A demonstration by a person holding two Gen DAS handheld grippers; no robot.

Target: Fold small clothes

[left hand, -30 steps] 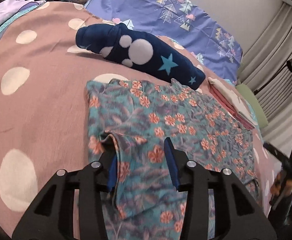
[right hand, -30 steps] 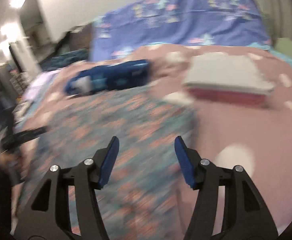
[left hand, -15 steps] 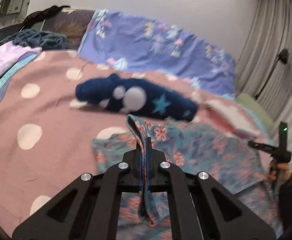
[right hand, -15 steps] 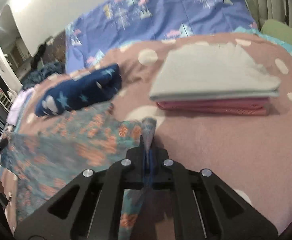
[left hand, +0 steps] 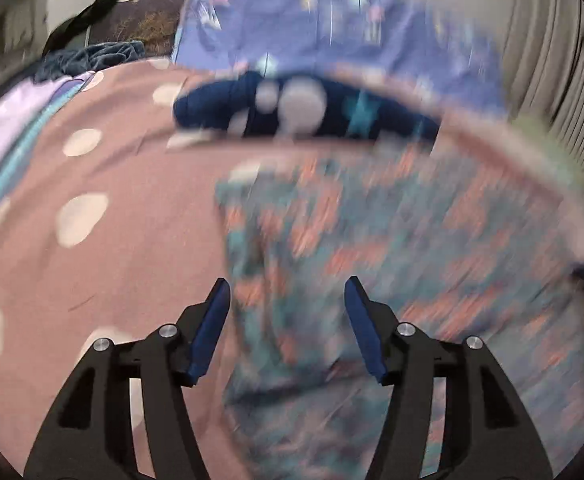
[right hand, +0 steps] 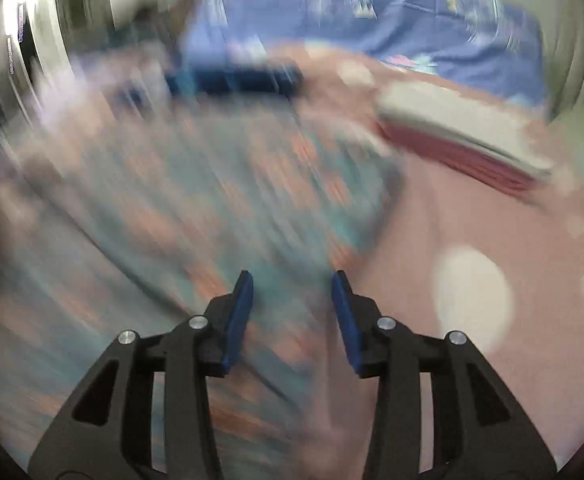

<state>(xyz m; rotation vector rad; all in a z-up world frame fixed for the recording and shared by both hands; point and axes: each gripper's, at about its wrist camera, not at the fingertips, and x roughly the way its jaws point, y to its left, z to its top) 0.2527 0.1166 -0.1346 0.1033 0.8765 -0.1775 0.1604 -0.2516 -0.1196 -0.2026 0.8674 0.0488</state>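
Both views are motion-blurred. A teal garment with orange flowers [left hand: 391,240] lies on the pink polka-dot bedspread [left hand: 104,208]. My left gripper [left hand: 288,300] is open and empty over the garment's left edge. In the right wrist view the same garment [right hand: 212,184] spreads to the left. My right gripper [right hand: 292,296] is open and empty over its right edge.
A navy star-print item [left hand: 303,108] lies behind the garment; it also shows in the right wrist view [right hand: 244,80]. A folded stack of grey and pink clothes [right hand: 463,132] sits at the right. A blue patterned pillow [left hand: 343,32] lies at the back, and crumpled clothes [left hand: 92,56] at far left.
Half a second ago both grippers were shut on the garment's edges. Now both are open, the fabric is released and lies on the bed, and both cameras are moving fast.
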